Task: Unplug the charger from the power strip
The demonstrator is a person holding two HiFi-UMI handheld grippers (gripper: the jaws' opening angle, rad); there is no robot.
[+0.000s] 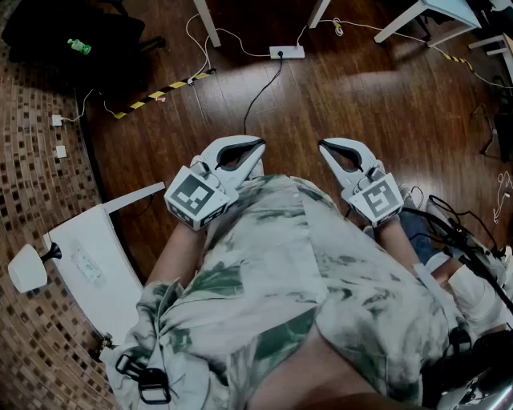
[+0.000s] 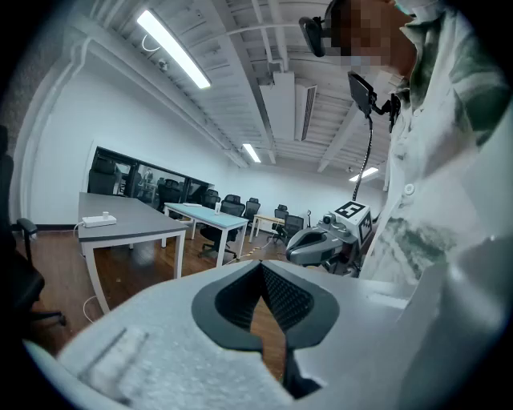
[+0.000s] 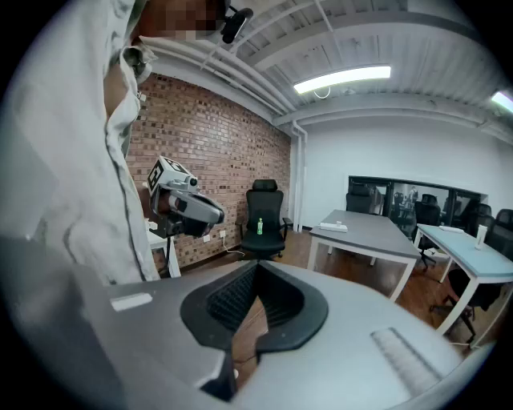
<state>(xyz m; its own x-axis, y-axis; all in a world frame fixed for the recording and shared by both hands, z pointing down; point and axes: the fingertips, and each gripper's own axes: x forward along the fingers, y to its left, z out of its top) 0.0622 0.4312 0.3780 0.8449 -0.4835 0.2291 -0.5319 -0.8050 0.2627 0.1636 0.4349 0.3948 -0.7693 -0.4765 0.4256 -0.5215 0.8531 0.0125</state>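
Observation:
On the wooden floor far ahead of me lies a white power strip (image 1: 286,53). A black charger plug (image 1: 280,56) sits in it, and its black cable (image 1: 258,94) runs back toward me. Both grippers are held close to my chest, well short of the strip. My left gripper (image 1: 260,145) is shut with nothing in it, its tips meeting in its own view (image 2: 260,265). My right gripper (image 1: 322,145) is likewise shut and empty (image 3: 256,267). Each gripper's view catches the other gripper beside my patterned shirt.
White table legs (image 1: 209,22) stand beside the strip. A yellow-black taped cable cover (image 1: 164,88) crosses the floor at left. A black chair holding a green bottle (image 1: 78,46) is at the far left. A white desk (image 1: 90,258) is near my left side, and loose cables (image 1: 454,223) lie at right.

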